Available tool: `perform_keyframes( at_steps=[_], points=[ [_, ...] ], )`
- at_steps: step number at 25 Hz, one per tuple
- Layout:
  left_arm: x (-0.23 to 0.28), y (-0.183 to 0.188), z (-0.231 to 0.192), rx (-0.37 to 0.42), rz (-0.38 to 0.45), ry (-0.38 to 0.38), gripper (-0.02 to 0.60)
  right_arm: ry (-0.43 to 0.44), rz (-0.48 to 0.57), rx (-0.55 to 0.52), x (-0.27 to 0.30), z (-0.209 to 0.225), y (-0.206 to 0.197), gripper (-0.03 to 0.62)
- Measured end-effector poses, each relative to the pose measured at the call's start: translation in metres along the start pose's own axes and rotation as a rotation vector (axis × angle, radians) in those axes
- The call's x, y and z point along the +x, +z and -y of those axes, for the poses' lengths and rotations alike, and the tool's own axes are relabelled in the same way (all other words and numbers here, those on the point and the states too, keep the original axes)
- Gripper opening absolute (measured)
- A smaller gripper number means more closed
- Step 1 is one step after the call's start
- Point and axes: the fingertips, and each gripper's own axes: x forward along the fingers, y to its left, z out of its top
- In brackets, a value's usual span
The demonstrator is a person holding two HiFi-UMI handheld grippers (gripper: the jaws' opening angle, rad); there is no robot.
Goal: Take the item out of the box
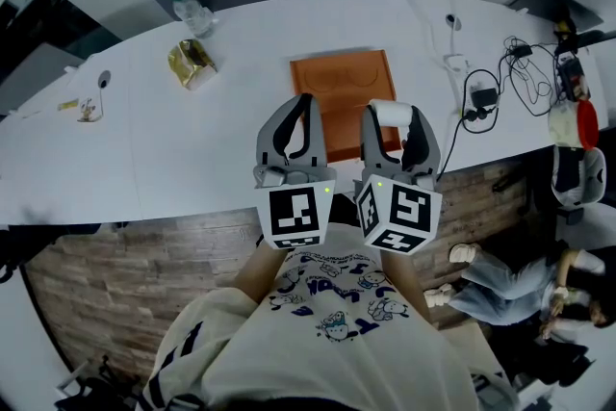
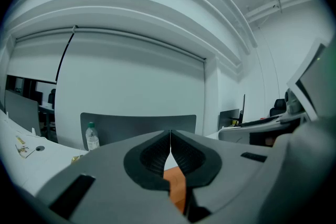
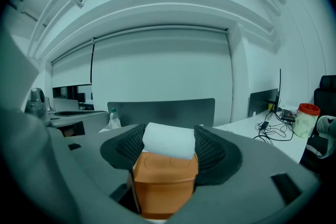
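Closest to me, the right gripper [image 1: 395, 120] pinches a white block-shaped item [image 3: 168, 141] between its jaws, held over the orange box [image 3: 165, 181] on the white table [image 1: 192, 140], while my left gripper [image 2: 170, 140] hovers alongside, jaws pressed together on nothing.

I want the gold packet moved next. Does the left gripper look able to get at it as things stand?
Probably yes. The left gripper is shut on nothing, and only bare table lies between it and the gold packet. Its jaws would need to open first.
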Motion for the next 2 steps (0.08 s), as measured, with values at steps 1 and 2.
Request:
perform_keyframes(
  at_steps=[1,2],
  points=[
    [-0.0003,0.0004,0.0004,0.000,0.001,-0.001,0.018,0.000,0.001,0.000,-0.0003,-0.0003,0.0004,0.286],
    [-0.0006,0.0007,0.0009,0.000,0.003,-0.003,0.018,0.001,0.002,-0.001,-0.0007,-0.0006,0.0007,0.285]
  ],
)
